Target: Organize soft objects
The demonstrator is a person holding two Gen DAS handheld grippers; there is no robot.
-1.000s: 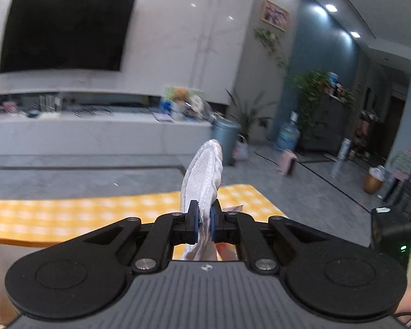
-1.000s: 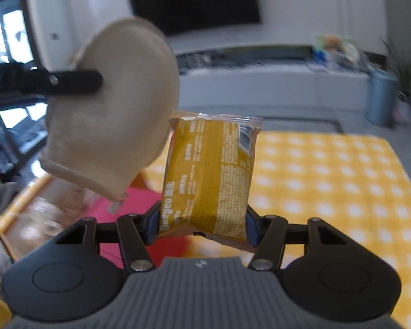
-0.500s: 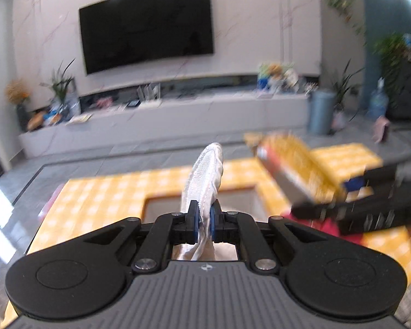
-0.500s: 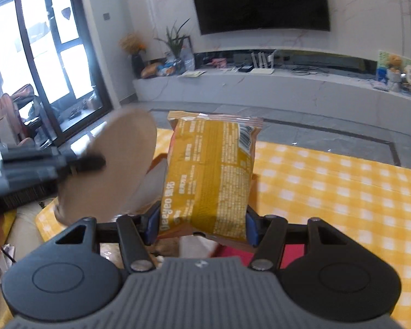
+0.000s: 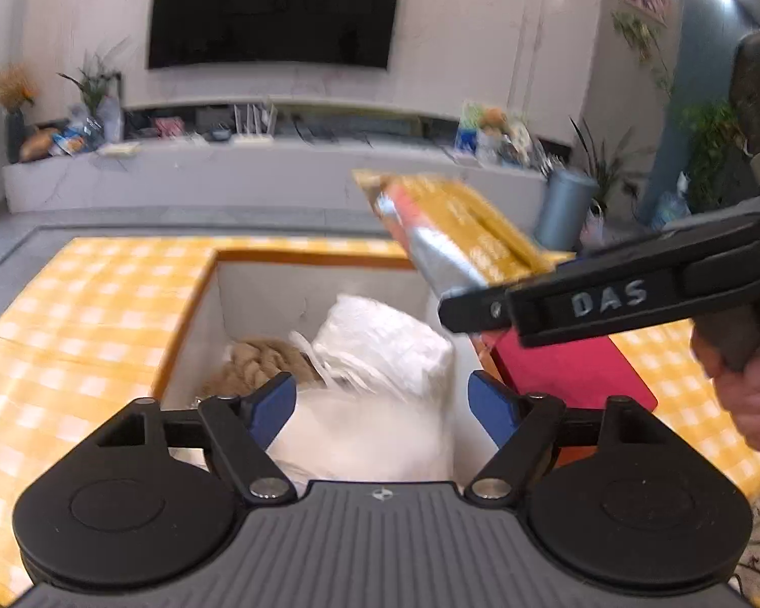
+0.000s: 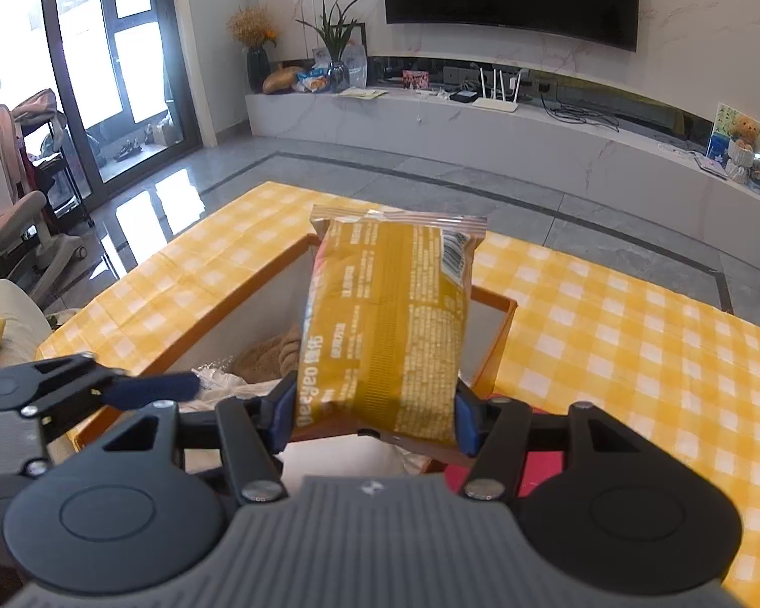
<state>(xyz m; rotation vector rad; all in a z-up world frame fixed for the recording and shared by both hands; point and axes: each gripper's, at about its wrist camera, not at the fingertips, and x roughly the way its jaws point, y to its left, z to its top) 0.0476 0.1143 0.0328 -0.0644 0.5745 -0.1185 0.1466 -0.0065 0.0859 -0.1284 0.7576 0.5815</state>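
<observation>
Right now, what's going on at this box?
A person with a gripper in each hand is sorting soft items into an open box on a yellow checked table. The left gripper has just been opening and hangs empty over the box, where a white cloth and a beige knitted piece lie. The right gripper is clamped on a yellow snack packet above the box.

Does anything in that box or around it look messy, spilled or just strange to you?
Nothing looks spilled or damaged. The box holds a loose jumble: a tan knitted piece beside white soft items, piled rather than folded. The yellow snack packet is in the air above the box, clamped in the right hand-held gripper.
</observation>
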